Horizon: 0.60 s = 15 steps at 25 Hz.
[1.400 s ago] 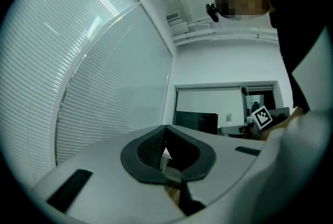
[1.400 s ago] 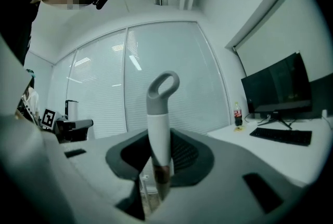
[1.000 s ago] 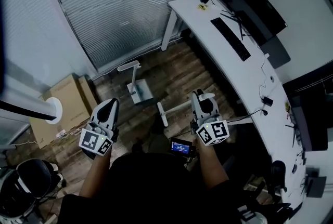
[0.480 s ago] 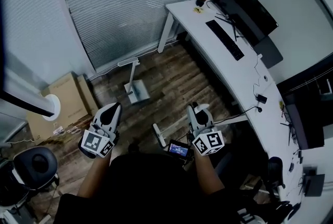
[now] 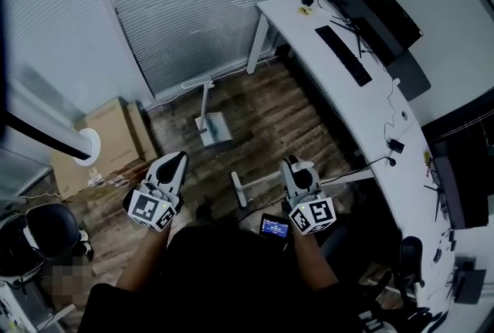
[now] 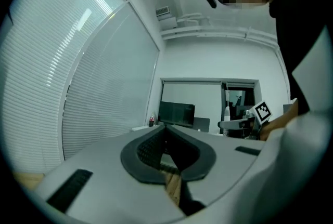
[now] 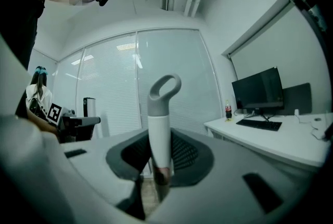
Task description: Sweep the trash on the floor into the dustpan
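On the wood floor (image 5: 270,115) at twelve o'clock stands the dustpan (image 5: 214,128), well apart from me. My right gripper (image 5: 293,166) clenches the white broom handle (image 7: 158,132); my left gripper (image 5: 177,162) is clenched on nothing.

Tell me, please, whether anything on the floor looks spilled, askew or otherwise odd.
Nothing stands out. The long-handled dustpan stands upright on the wooden floor near the blinds, and the right claw is shut on the broom handle. No spill or debris can be made out on the floor.
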Tool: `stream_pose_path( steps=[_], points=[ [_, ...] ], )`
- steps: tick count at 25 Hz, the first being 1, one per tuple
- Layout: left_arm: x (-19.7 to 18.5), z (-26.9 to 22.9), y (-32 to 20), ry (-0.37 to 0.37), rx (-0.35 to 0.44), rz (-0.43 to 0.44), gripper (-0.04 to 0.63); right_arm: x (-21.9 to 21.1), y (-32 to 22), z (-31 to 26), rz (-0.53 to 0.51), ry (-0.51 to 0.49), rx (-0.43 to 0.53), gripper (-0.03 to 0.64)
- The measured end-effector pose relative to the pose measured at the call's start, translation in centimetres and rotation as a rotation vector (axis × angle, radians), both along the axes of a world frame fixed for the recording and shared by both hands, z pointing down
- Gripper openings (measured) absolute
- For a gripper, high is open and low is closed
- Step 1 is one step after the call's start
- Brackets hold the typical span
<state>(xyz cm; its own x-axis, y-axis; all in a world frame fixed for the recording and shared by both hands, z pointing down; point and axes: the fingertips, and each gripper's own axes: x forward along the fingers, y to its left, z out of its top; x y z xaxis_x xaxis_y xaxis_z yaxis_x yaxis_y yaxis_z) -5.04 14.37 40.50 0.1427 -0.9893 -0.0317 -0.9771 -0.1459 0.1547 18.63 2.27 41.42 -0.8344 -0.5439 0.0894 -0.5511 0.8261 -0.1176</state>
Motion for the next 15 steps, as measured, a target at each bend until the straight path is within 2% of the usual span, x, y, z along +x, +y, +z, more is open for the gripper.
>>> stream_pose_path(
  steps=[4, 11, 15],
  points=[
    [2.0, -0.6, 0.5, -0.056, -0.004, 0.006, -0.005, 0.6, 0.4, 0.6, -0.006, 0.032, -0.009, 0.085],
    [3.8, -0.2, 2.0, -0.042, -0.019, -0.038, -0.005, 1.2, 1.0, 0.7, -0.078, 0.025, 0.001, 0.086],
    [5.0, 1.7, 2.5, -0.023, -0.056, -0.038, -0.005, 2.5, 0.6, 2.2, -0.054, 0.023, -0.036, 0.086]
  ],
)
